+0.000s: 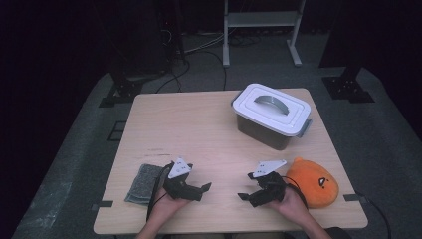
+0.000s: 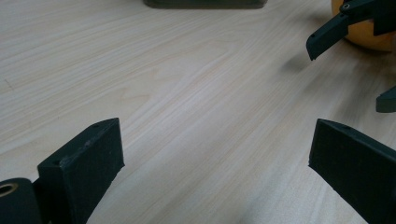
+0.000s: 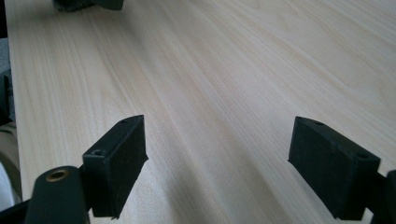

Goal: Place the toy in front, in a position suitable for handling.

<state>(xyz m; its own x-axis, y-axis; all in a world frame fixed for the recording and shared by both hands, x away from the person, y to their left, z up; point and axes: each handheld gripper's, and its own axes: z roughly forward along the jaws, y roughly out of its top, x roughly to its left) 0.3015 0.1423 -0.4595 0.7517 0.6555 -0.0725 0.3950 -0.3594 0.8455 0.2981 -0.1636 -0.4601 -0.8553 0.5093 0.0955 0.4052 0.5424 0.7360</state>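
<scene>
1. The left gripper [image 1: 191, 186] is held low over the near edge of the table [image 1: 199, 129]; its jaws are spread wide with nothing between them, and bare wood is seen in the gap.
2. The right gripper [image 1: 251, 189] is held likewise, its jaws wide apart and empty.
3. The grey cloth [image 1: 144, 183] lies just beside the left gripper at the table's near left corner, partly covered by the hand [image 1: 166, 204] and cable.
4. The orange soft toy [image 1: 313, 181] lies just beside the right gripper; in the left gripper view it is cut off at the top right corner.
5. The lidded box [image 1: 272, 114] stands at the far right, well apart from both grippers; its contents are hidden.
</scene>
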